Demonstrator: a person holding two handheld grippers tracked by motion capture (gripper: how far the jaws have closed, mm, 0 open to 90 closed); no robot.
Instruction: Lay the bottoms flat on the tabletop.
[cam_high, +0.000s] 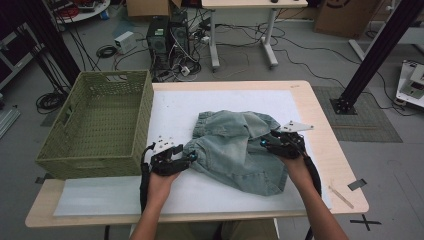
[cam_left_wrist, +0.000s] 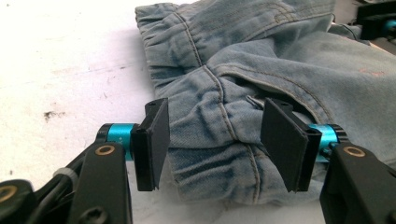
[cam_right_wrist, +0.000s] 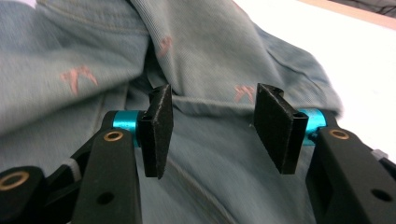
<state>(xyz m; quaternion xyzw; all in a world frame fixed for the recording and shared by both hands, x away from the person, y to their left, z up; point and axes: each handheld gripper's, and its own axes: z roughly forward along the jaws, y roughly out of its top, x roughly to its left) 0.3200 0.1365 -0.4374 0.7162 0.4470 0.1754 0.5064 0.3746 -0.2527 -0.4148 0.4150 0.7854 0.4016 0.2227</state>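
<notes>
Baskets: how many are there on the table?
1. A green woven basket stands at the table's left end, left of the denim shorts and just beyond the left gripper. Nothing shows inside it, though its near wall hides part of the bottom.

Faded denim shorts (cam_high: 235, 147), woven wicker basket (cam_high: 95, 125)

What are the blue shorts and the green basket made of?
The shorts look like faded denim: soft, matte, light blue cloth with stitched seams and wrinkles. The basket looks woven, maybe plastic or painted wicker; its olive walls show a criss-cross pattern with tiny holes. It's hard to tell which.
</notes>
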